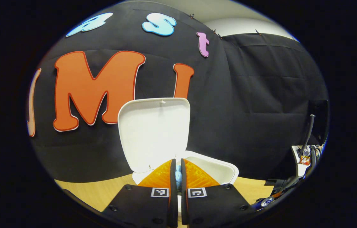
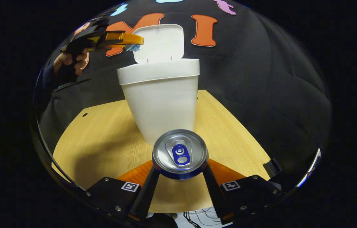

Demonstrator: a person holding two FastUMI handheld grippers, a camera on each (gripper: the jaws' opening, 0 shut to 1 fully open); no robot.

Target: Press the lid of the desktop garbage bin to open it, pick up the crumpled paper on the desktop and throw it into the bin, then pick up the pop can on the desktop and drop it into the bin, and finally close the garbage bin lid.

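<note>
Left gripper view faces the bin (image 1: pixel 165 139) closely from above; right gripper view looks up from desk level; both share it.

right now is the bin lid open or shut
Open. The lid stands raised behind the rim of the bin, its inner face showing, and the left gripper holds blue paper beside it.

White bin (image 2: pixel 162 107) upright, lid (image 2: pixel 159 42) open; silver-topped can (image 2: pixel 180 155) upright before it.
</note>
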